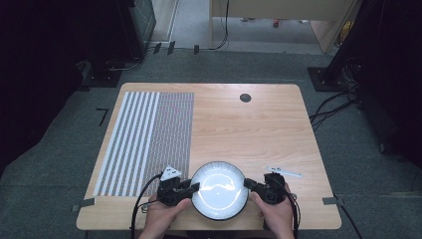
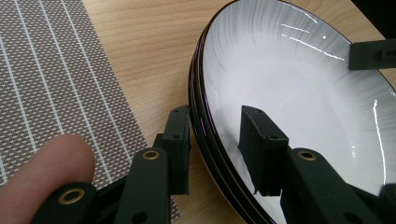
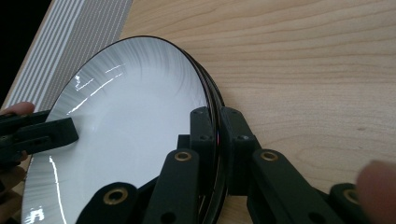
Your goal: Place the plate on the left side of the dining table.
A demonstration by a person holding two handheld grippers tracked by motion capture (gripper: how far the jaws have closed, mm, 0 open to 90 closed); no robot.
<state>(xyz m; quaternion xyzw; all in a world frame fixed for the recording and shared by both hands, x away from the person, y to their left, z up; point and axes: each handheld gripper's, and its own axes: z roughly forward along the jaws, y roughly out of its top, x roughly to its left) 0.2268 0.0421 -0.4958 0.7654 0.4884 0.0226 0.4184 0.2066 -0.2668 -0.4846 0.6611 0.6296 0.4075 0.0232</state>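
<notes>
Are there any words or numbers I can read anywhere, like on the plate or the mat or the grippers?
No text can be read anywhere.
Plate: plain white with a dark rim, no writing.
Striped mat: lines and weave only.
Left gripper and right gripper: black, no labels visible.
Small white strip on the table: it carries a dark mark, too small and blurred to read.
</notes>
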